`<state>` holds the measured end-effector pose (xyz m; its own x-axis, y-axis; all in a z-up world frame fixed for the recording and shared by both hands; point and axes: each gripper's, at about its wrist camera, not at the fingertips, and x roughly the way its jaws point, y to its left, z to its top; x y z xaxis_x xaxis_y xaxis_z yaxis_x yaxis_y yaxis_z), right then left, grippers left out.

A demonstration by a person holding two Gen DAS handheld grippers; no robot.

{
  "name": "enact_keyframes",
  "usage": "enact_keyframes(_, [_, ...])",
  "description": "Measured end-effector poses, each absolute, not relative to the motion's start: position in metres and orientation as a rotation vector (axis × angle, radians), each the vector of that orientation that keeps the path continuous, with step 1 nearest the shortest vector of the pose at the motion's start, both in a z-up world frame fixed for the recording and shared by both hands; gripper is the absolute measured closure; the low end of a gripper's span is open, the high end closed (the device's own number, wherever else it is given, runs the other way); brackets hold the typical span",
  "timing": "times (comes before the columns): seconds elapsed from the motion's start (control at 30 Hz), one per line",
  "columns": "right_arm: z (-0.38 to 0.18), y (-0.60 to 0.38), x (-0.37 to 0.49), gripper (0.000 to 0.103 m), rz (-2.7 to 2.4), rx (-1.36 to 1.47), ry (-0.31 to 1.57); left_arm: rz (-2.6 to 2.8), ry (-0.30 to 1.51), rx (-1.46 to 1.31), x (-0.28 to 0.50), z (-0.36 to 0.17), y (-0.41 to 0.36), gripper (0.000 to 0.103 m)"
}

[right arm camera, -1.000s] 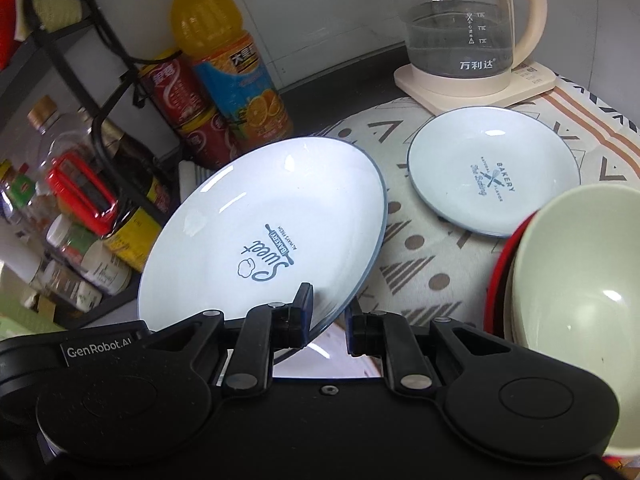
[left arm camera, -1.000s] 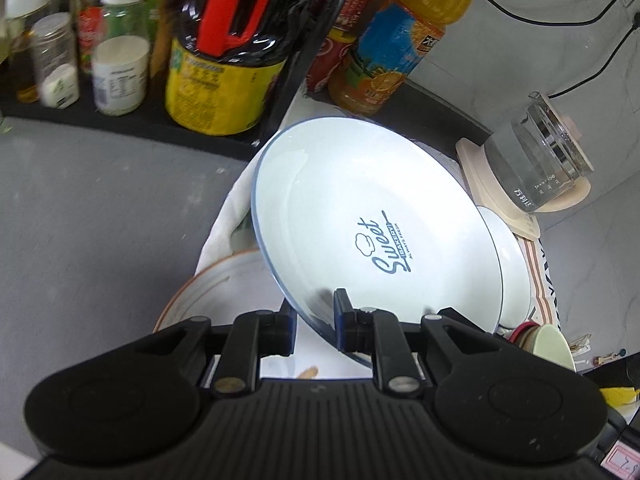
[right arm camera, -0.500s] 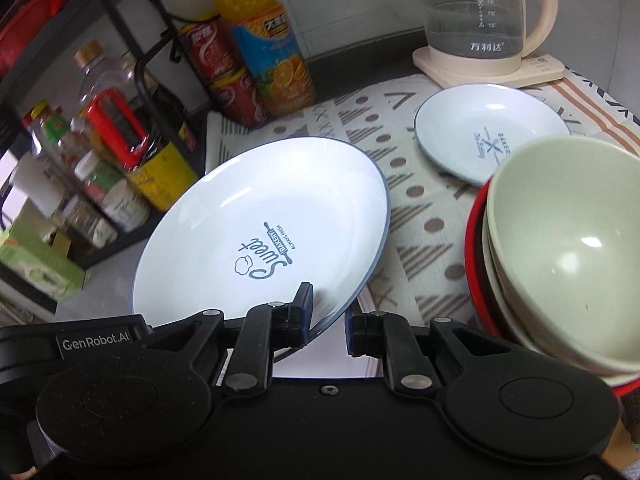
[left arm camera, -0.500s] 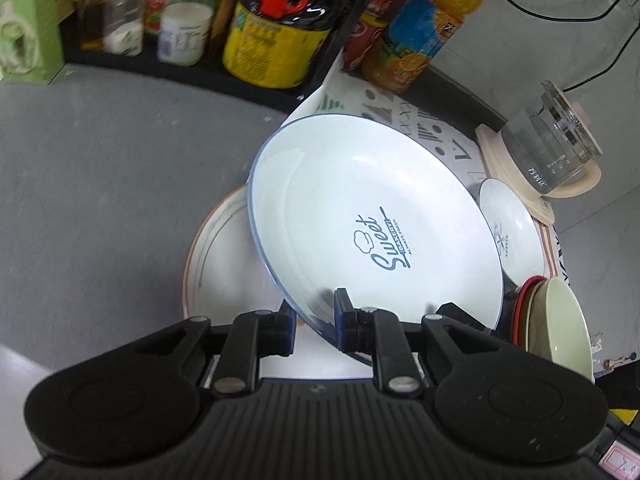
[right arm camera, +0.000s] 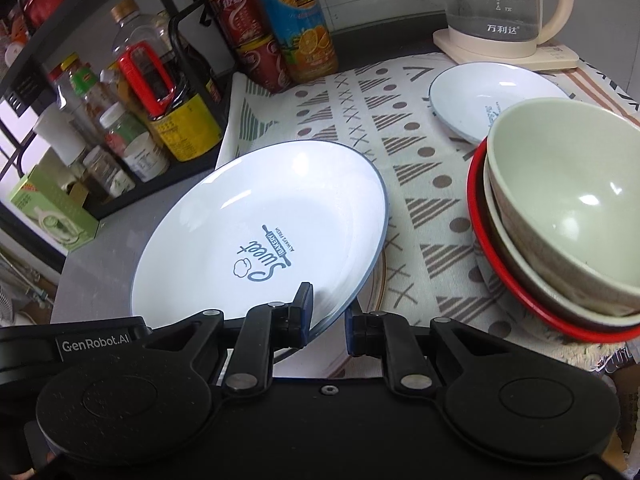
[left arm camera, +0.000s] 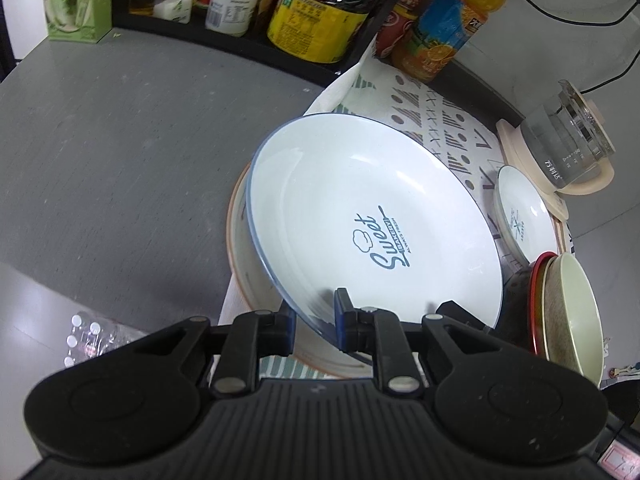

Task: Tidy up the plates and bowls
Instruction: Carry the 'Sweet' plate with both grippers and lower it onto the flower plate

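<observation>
Right wrist: both hand-held grippers [right arm camera: 328, 320] [left arm camera: 314, 322] clamped on Sweet plate [right arm camera: 260, 232], stacked bowls [right arm camera: 560, 216] just beside

Three plates [left arm camera: 372, 216], perhaps three stacked bowls [right arm camera: 560, 216], one kettle [right arm camera: 500, 8].

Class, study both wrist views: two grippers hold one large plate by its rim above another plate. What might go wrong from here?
1. The Sweet plate is tilted and pinched only at its rim by the left gripper and right gripper; it might slip.
2. Lowered unevenly, it may knock the orange-rimmed plate beneath.
3. The bowl stack sits close; a sideways swing could hit it.
</observation>
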<state>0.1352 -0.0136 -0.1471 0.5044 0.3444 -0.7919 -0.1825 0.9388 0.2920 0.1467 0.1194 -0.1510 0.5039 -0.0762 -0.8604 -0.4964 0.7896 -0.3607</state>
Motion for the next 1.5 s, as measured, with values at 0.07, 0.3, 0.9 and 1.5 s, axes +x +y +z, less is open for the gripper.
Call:
enact_keyframes(0.07, [-0.148,-0.013,0.133,0.088,0.324,0.175,1.0,0.282,1.029,-0.641,0.143,-0.152,0.12,0.086])
enact_keyframes(0.3, [-0.151,-0.012,0.127,0.088,0.337,0.164,1.021,0.305,1.043,-0.653,0.138,-0.153,0.12,0.086])
enact_keyframes(0.9, [-0.156,-0.008,0.126,0.088,0.331,0.143,1.062,0.351,1.092,-0.629,0.136,-0.144,0.133,0.078])
enact_keyframes(1.5, [-0.164,-0.01,0.128,0.087,0.283,0.154,1.099,0.377,1.064,-0.685,0.135,-0.156,0.152,0.075])
